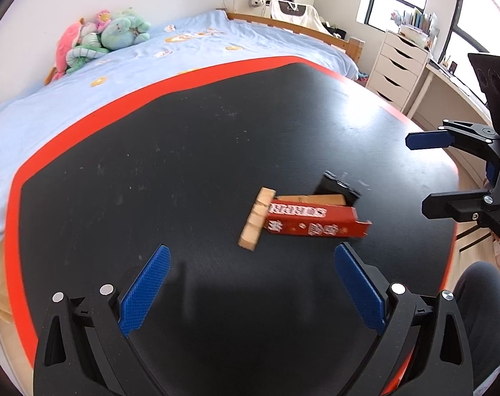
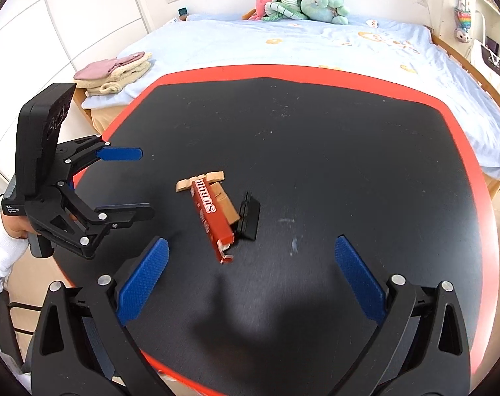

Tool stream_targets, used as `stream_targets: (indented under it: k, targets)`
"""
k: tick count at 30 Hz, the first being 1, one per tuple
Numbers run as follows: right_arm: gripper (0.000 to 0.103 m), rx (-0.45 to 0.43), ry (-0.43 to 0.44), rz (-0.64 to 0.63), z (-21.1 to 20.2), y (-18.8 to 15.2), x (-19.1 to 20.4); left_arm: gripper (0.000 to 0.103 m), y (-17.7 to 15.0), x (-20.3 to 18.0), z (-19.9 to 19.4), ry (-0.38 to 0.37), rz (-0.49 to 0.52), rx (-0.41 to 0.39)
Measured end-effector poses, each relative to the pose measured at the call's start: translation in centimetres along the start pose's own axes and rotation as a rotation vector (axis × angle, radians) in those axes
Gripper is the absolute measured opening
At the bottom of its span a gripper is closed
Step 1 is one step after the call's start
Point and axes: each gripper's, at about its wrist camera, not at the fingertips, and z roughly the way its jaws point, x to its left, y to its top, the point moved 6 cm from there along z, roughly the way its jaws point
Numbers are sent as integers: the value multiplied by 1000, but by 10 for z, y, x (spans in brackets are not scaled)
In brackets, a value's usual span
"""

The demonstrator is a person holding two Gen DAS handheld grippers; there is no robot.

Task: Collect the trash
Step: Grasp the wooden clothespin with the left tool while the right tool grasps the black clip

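A matte black tabletop (image 1: 184,151) with an orange-red rim stands beside a bed (image 1: 134,66) under a pale blue sheet. Near its middle lies a long red carton (image 1: 312,222) with a torn end, resting across a flat strip of joined wooden blocks (image 1: 256,219) and touching a small black plastic piece (image 1: 340,188). The left gripper (image 1: 251,264) and the right gripper (image 2: 250,254) hover near the pile, jaws spread wide, empty.
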Motion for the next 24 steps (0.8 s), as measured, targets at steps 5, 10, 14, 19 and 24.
stream_targets:
  k: [5,10,14,19,24]
  targets:
    - [82,30,11,-4,21,4,-3,94,3,5,12,-3,21,2]
    - [64,58,25,-14,39,6,-1,76,2,7,23,-8,34,24]
    - [50,68,35,-17,47,6,1,69,2,8,26,-15,34,25]
    - [31,73,41,-13,51,5,1,51,4,7,27,-3,40,20]
    - [12,78,43,-23,51,3,2,26,4,2,26,1,53,27]
